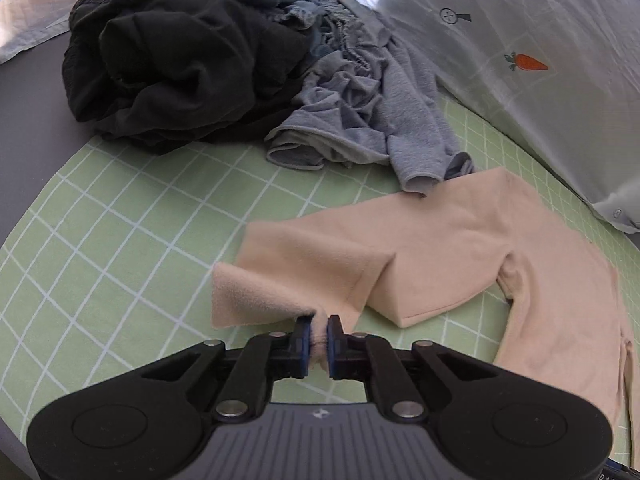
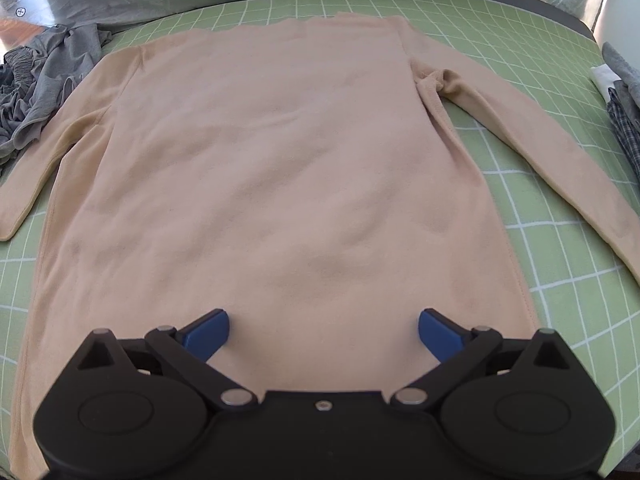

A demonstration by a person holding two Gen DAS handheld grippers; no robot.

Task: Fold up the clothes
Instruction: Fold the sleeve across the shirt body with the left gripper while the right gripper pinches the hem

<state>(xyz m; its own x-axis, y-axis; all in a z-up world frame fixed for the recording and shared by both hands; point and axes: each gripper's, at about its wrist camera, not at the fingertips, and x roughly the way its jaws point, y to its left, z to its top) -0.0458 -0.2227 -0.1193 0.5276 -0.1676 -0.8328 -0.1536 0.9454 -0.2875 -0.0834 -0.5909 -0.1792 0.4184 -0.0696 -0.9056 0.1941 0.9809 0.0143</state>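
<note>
Showing pillowcase (image 1: 520,32) carrot print, no legible writing

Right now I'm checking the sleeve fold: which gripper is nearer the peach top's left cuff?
Left. The left gripper is shut on the cuff; the right gripper hovers open over the top's body.

Shirt (image 2: 280,160) flat on bed sheet (image 2: 560,240), sleeves out both sides; clothes pile (image 1: 180,64) left of it, pillow (image 1: 540,60) behind.
</note>
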